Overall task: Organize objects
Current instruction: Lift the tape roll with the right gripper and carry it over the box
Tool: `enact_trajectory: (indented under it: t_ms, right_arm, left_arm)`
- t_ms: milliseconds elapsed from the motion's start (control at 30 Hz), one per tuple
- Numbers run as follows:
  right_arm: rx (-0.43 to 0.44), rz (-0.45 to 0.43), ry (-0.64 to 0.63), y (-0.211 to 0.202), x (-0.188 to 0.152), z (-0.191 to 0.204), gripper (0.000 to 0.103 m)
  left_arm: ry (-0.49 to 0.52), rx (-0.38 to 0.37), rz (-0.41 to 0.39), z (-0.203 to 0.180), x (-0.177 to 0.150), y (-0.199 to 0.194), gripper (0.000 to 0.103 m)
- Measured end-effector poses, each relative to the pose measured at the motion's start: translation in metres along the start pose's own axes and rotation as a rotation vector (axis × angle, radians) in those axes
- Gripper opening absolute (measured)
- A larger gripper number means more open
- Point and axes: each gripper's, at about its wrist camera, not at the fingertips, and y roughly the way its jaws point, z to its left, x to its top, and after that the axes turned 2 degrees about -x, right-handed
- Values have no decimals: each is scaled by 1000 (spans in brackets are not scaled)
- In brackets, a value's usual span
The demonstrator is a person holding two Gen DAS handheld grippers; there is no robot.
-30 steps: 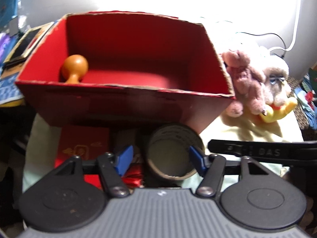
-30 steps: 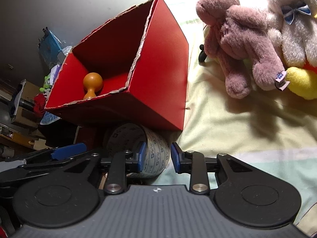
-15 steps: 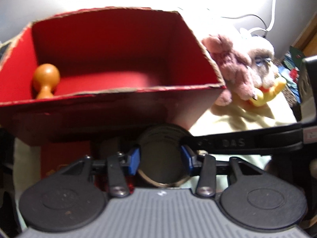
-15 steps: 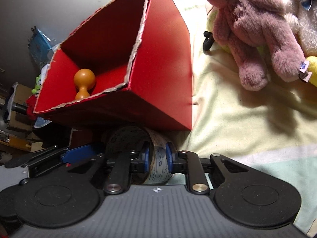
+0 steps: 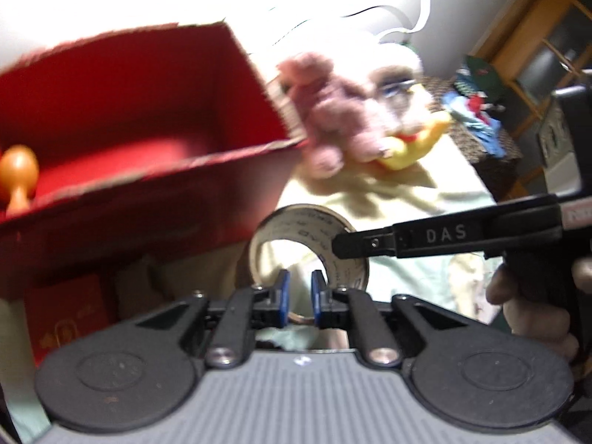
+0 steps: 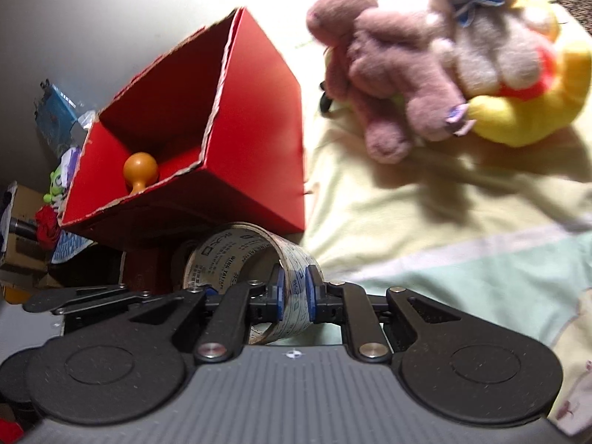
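Both pairs of jaws have come together since the earlier frame, when they stood wide around the tape roll (image 6: 244, 262); each now pinches the roll's wall. The left gripper (image 5: 299, 296) clamps the near edge of the ring at lower centre of its view, one pad inside the hole and one outside. The right gripper (image 6: 294, 292) is clamped on the printed band at lower centre of its own view. Its long black arm shows in the left view reaching across to the ring from the right. Motion blur smears the left picture.

The tape roll sits just in front of the red box (image 6: 259, 129), low in both frames, over pale bedding (image 6: 425, 222); whether it touches the box I cannot tell. It looks light and stiff, a cardboard-cored hoop that should not crush under a pinch, though the glossy printed face may be a little slippery. Gripping through the wall, as both jaws do, seems the sound place; two holds should stop it swinging.

Counted: one tape roll, one red box, one orange wooden knob (image 6: 140, 170) lying inside the box at its left, and three plush toys (image 6: 425, 74) at upper right, one pink, one greyish, one yellow.
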Motion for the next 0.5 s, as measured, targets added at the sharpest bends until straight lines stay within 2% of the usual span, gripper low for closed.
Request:
enact_trajectory:
  t_ms: [133, 233, 333, 400, 500]
  right_arm:
    - [-14, -46, 14, -22, -6, -6, 13]
    - [-34, -82, 10, -29, -11, -4, 13]
    - [-53, -103, 7, -31, -13, -6, 12]
    - [-52, -101, 21, -32, -14, -9, 11]
    - [-38, -120, 27, -38, -16, -12, 11]
  left_arm:
    - [64, -26, -44, -12, 4, -16, 20]
    - [104, -34, -60, -20, 6, -20, 35]
    - [137, -27, -82, -25, 8, -25, 35]
    - [154, -45, -111, -27, 8, -32, 41]
    - [167, -18, -115, -29, 12, -29, 43]
